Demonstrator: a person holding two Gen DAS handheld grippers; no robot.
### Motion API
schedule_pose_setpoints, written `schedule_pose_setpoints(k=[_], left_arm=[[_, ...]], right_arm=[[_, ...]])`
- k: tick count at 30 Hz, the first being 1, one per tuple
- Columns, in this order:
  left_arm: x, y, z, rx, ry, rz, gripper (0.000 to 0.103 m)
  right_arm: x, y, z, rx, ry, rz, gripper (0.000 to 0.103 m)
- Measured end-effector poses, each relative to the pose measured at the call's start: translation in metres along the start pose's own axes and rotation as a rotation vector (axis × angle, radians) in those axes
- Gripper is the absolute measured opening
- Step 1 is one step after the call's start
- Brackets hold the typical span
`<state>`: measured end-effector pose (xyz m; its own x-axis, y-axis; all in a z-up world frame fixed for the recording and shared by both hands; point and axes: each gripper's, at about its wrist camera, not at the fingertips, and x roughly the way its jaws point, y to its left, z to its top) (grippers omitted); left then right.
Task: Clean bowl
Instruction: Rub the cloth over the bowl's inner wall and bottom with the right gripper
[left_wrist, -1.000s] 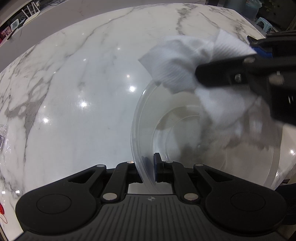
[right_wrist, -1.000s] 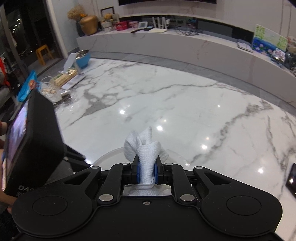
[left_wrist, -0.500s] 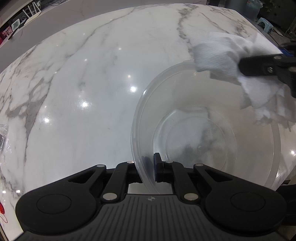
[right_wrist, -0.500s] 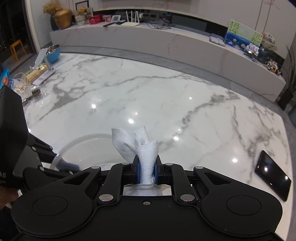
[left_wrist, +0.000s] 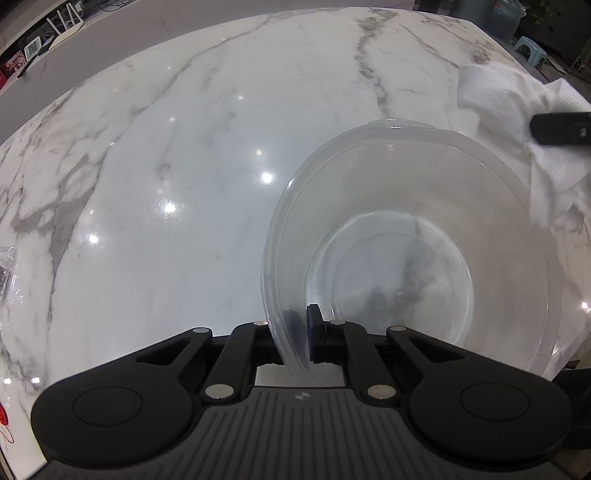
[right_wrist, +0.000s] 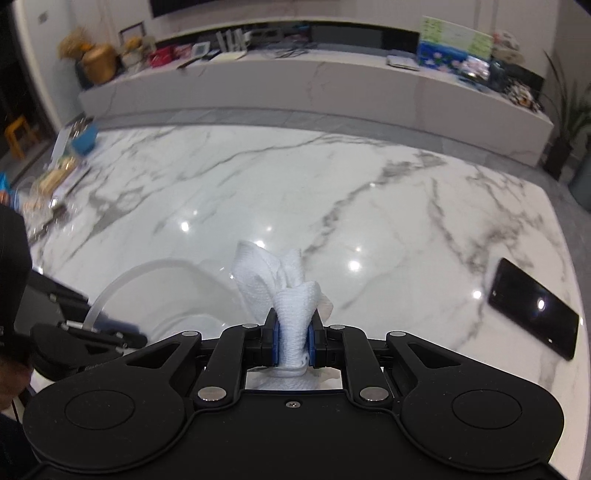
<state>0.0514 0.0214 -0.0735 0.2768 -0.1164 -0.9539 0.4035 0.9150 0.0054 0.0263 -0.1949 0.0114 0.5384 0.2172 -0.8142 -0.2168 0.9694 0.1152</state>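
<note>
A clear plastic bowl (left_wrist: 413, 254) sits on the white marble table (left_wrist: 184, 184). My left gripper (left_wrist: 299, 332) is shut on the bowl's near rim, one finger inside and one outside. My right gripper (right_wrist: 293, 339) is shut on a bunched white paper towel (right_wrist: 284, 284). In the left wrist view the towel (left_wrist: 509, 110) and one right finger show at the far right, outside the bowl's rim. In the right wrist view the bowl (right_wrist: 162, 295) lies to the lower left of the towel.
A black phone (right_wrist: 533, 314) lies on the table at the right. Food packs and a blue bowl (right_wrist: 83, 138) stand at the far left corner. A long marble counter (right_wrist: 314, 85) with clutter runs behind the table.
My right gripper has drawn the towel up out of the bowl and away to the right, past the rim. The left gripper and bowl have stayed put.
</note>
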Motion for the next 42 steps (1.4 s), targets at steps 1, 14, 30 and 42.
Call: schedule_pose_setpoints(k=[1,14,30,42], left_arm=[[0.0,0.0,0.0,-0.001,0.0,0.0,0.008],[0.001,0.019,0.003,-0.045,0.011,0.016,0.009],[-0.003,0.068,-0.006,-0.189,0.024,-0.044,0.003],[-0.004,0.066,-0.008,-0.178,0.018,-0.014,0.005]], right_arm=[[0.001,-0.003,0.001,0.006,0.007,0.001,0.012],[0.017,0.011,-0.015,-0.009,0.106,0.188,0.013],[0.01,0.027,-0.011,-0.023,0.1,0.326,0.013],[0.021,0.046,-0.022,-0.129,0.176,0.343,0.013]])
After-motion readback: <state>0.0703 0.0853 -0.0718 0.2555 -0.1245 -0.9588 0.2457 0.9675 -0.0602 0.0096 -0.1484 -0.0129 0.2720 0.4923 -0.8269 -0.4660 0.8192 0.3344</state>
